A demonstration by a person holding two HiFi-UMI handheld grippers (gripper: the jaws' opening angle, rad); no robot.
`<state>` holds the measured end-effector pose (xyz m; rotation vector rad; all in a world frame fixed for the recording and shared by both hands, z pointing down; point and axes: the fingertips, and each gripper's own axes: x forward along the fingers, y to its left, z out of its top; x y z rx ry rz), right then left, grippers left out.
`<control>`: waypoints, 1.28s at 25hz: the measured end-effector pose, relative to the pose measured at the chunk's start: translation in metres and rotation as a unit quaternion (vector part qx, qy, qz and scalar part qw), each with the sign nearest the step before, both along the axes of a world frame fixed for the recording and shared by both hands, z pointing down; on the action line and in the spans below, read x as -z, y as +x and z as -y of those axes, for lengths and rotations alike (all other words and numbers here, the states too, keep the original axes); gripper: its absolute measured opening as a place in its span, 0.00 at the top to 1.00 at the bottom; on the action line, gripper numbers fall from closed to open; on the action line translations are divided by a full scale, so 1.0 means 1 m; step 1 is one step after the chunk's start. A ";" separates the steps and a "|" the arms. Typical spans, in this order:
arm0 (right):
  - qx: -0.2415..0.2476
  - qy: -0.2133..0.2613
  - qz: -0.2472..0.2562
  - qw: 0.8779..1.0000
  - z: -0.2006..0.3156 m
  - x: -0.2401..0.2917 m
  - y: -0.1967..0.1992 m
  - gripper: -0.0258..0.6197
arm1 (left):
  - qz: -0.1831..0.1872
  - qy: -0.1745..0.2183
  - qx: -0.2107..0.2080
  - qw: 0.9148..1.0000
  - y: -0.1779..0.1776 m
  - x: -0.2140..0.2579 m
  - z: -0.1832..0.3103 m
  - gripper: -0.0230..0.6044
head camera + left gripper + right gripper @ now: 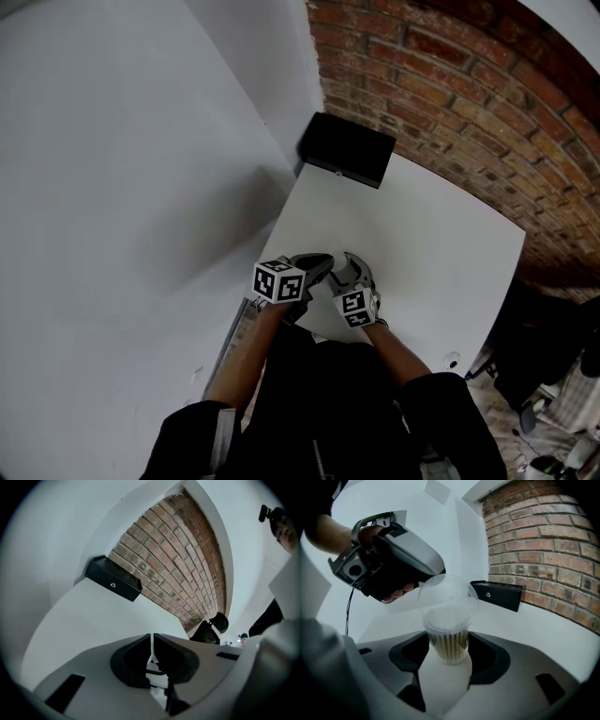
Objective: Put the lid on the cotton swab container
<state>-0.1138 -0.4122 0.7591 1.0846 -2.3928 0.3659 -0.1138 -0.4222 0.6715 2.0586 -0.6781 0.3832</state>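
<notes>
White table [441, 253], brick wall [450, 84] at 1 o'clock. Head view hides what right gripper view gives me: right gripper [449, 644] clamped on cotton swab container [447, 637], swabs upright. Left gripper [152, 641] is pinching the clear lid [447, 597] over it.

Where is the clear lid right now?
In the right gripper view, the clear lid tilts over the cotton swab container, its edge pinched by the left gripper.
</notes>
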 end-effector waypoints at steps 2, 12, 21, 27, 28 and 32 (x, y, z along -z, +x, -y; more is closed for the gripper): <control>-0.001 0.001 -0.001 1.000 0.000 0.000 0.000 0.55 | 0.019 0.019 0.003 1.000 -0.002 -0.001 0.001 0.92; 0.006 -0.003 -0.003 1.000 -0.001 -0.001 -0.002 0.55 | 0.146 0.106 -0.017 0.983 -0.011 -0.011 0.006 0.92; 0.004 -0.006 -0.014 1.000 -0.001 -0.002 0.000 0.55 | 0.195 0.238 -0.027 0.951 -0.002 0.029 0.003 0.91; 0.002 -0.006 -0.016 1.000 0.000 -0.002 0.000 0.55 | 0.195 0.226 -0.067 0.952 0.014 0.018 -0.008 0.78; 0.002 -0.007 -0.017 1.000 0.000 -0.002 0.000 0.55 | 0.199 0.225 -0.067 0.952 0.014 0.015 -0.008 0.78; 0.001 -0.010 -0.020 1.000 0.000 -0.003 0.000 0.55 | 0.222 0.226 -0.051 0.947 0.006 0.006 -0.002 0.78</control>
